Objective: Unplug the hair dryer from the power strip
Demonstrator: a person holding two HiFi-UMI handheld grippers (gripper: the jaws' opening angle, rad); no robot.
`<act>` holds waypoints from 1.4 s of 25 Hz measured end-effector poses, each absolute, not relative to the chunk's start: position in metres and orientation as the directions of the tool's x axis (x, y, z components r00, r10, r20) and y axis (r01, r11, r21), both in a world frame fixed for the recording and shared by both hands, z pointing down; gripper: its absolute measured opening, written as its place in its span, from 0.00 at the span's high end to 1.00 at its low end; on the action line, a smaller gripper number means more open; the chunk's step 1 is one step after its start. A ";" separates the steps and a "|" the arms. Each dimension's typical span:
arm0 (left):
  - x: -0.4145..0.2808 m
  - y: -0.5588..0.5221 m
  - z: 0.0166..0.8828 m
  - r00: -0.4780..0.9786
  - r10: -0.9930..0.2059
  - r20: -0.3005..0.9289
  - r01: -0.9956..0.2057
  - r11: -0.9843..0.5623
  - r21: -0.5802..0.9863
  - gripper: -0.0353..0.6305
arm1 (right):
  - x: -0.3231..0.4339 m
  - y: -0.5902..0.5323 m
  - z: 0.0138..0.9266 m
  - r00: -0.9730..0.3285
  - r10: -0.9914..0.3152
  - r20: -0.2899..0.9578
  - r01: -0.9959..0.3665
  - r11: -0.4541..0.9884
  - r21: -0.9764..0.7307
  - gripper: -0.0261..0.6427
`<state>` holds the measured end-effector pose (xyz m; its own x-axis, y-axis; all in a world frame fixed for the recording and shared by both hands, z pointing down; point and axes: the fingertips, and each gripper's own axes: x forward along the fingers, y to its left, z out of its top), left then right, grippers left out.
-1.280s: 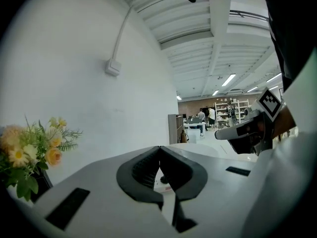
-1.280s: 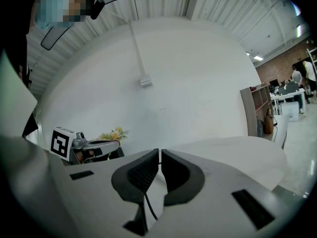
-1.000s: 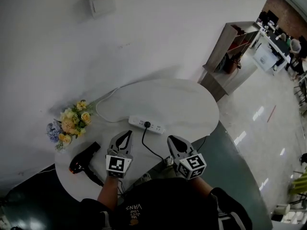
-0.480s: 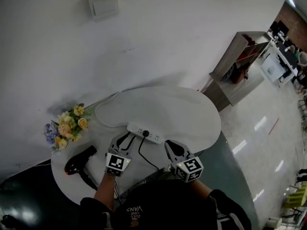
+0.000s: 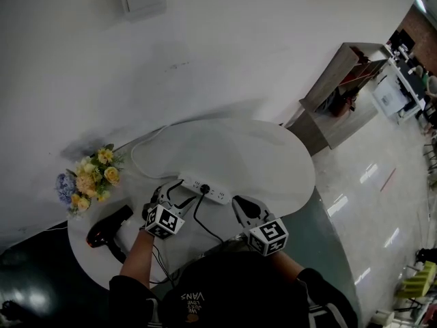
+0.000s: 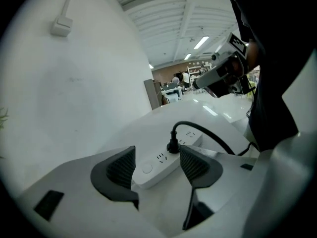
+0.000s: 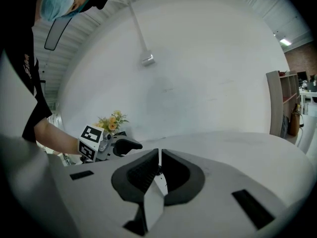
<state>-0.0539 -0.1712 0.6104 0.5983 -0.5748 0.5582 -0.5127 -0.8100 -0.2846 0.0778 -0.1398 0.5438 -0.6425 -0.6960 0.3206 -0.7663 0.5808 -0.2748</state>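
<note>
Since a second ago the left gripper [image 5: 176, 194] has come down and forward from above the counter's [image 5: 266, 152] near edge to the left end of the white power strip [image 5: 213, 192]. The right gripper [image 5: 240, 203] has edged closer to the strip's other side.

The left gripper's jaws are opening. In the left gripper view the near end of the power strip, with its round button, lies between the two ribbed pads. The left pad stands clear of it. The right pad is just beside the strip's edge, close to the plug, and I cannot tell whether it touches.

The black plug [image 5: 204, 189] sits in a socket near the middle of the strip. Its black cord [image 5: 197, 217] runs from there toward the person and over the counter's near edge.

The right gripper hangs just off the strip's right end, apart from it. Its jaws are pressed together with nothing between them.

The black hair dryer [image 5: 106, 227] lies on the counter's left side, well apart from the strip. A bunch of yellow and blue flowers [image 5: 87, 180] stands just beyond it by the wall. The strip's own white cable [image 5: 140, 157] loops across the counter toward the wall.
</note>
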 end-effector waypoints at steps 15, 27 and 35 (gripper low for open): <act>-0.047 -0.198 0.663 0.522 -0.418 0.744 -0.145 -0.903 -0.405 0.43 | 0.051 -0.160 0.579 -0.701 -0.601 0.384 -0.709 0.644 -0.286 0.89; -0.039 -0.200 0.689 0.495 -0.236 0.836 0.005 -0.962 -0.274 0.42 | 0.025 -0.167 0.608 -0.742 -0.498 0.449 -0.636 0.735 -0.234 0.89; -0.041 -0.202 0.692 0.522 -0.194 0.831 -0.018 -0.976 -0.216 0.41 | 0.005 -0.173 0.622 -0.765 -0.433 0.477 -0.583 0.781 -0.226 0.77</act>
<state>-0.0407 -0.2023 0.6921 0.5215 -0.1939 0.8309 -0.0181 -0.9761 -0.2164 0.0047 -0.1726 0.6225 -0.7650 -0.4330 0.4767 -0.5827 0.7807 -0.2259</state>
